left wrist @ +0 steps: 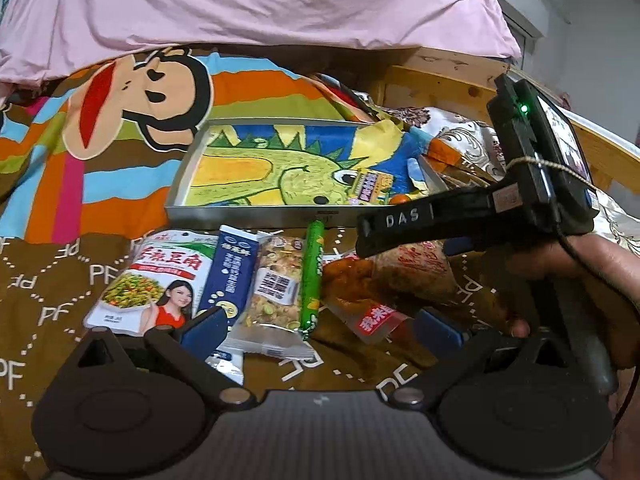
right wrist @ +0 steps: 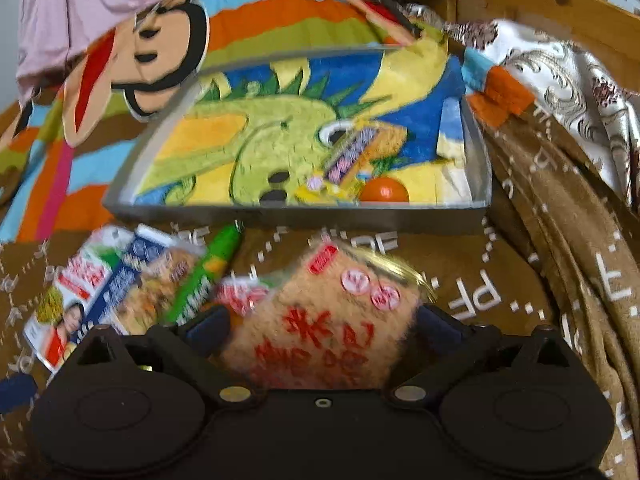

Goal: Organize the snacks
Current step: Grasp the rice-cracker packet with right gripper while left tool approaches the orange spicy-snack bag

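while the right gripper point(right wrist: 322, 330) pinches a tan rice cracker pack point(right wrist: 324, 320) between its fingers, the left gripper point(left wrist: 320, 328) hovers with fingers spread over a row of snack packets point(left wrist: 224, 280) on the brown blanket point(left wrist: 52, 288). just beyond both sits a metal tray point(right wrist: 280, 214) with a dinosaur towel, holding a small packet point(right wrist: 352, 152) and an orange ball point(right wrist: 385, 190).

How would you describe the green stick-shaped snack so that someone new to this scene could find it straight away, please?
Start at the metal tray lined with a dinosaur towel. Just in front of its near wall lies a row of snack packets on the brown blanket. The green sausage stick is the only thin tube among them, lying between a clear nut bar packet and an orange packet.
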{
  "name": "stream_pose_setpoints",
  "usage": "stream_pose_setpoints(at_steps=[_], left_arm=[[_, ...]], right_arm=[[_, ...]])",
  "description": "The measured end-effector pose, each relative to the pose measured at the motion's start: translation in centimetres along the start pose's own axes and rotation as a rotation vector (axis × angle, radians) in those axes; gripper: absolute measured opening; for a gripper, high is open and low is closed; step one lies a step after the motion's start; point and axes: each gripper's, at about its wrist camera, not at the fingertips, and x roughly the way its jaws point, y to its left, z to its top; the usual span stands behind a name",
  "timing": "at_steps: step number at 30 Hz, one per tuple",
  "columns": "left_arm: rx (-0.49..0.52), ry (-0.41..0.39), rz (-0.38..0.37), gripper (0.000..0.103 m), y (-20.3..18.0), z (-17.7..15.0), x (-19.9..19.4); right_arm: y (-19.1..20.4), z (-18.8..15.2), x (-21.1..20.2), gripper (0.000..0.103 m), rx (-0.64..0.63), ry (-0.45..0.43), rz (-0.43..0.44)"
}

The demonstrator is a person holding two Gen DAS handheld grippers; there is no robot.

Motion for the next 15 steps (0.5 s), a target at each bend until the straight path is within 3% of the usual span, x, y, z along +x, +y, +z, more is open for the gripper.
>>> stream_pose_setpoints(at_steps=[3, 8, 11, 15], left_arm=[[0.014, -0.007, -0.02, 0.102, -0.1, 0.0, 0.2], [0.032, -0.008, -0.051, 0.102, -0.5, -0.2, 0.5], [0.034, -0.007, -0.078, 0.102, -0.5, -0.2, 0.8], [0.022, 0.001, -0.121, 0.102, -0.7, -0.3, 1.0]], right_arm=[[-1.5, -0.4, -0.2, 0.091, 0.072, 0.034, 0.041], [-2.1, -1.1, -1.8, 0.086, 0.047, 0.039, 0.055], [-2.2, -1.6, -2.7, 0.086, -0.027, 0.057, 0.046], [-2.4, -2.3, -3.6, 0.086, -0.22, 0.1, 0.076]])
